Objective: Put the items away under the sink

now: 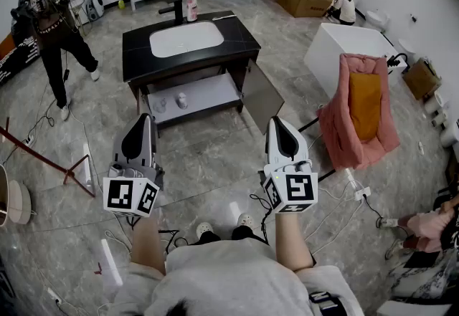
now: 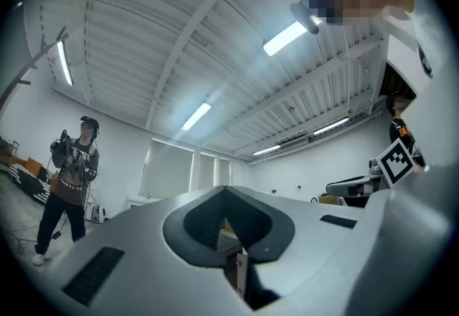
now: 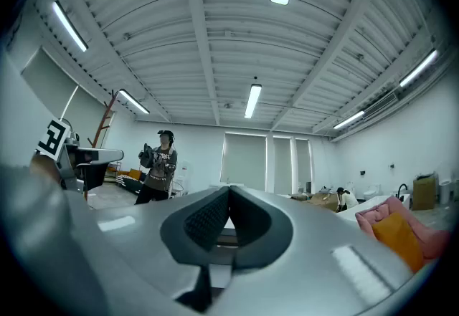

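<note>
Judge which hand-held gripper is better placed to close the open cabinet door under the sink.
Right, probably. The right hand-held gripper sits near the open door at the cabinet's right side; the left hand-held gripper is by the shelf's left end. Both are shut and empty.

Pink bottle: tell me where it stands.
In the head view, the pink bottle stands at the back of the black vanity top, right of the faucet, behind the white basin.

Both hand-held grippers (image 1: 146,118) (image 1: 275,122) closed, empty
</note>
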### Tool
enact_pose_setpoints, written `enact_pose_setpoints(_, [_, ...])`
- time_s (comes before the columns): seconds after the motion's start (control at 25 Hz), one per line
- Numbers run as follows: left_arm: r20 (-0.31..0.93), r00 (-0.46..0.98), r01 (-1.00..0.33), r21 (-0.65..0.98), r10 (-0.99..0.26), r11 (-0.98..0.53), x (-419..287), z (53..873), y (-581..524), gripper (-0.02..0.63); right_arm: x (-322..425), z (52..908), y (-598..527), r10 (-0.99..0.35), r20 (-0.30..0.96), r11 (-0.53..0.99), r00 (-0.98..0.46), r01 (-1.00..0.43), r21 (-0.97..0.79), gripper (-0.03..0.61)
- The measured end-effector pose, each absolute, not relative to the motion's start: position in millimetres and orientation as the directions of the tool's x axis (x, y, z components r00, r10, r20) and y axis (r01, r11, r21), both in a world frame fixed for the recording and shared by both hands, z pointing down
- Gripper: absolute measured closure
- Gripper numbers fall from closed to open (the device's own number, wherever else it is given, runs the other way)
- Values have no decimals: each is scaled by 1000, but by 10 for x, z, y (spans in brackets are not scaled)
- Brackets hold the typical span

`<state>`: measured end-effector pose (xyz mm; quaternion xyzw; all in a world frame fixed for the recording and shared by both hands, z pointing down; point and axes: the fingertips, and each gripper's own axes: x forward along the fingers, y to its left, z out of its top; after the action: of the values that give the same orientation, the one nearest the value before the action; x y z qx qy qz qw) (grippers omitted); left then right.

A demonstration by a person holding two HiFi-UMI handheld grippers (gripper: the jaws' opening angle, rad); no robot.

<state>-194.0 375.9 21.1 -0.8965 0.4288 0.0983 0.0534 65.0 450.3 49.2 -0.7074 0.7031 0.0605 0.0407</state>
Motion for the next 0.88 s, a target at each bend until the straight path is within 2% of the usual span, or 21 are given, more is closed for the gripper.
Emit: enact_pose_setpoints(0.88, [-243, 639, -752, 2, -730, -659, -2194, 299, 3459, 612, 363, 551, 4325, -987, -157, -40, 34, -998, 40, 568])
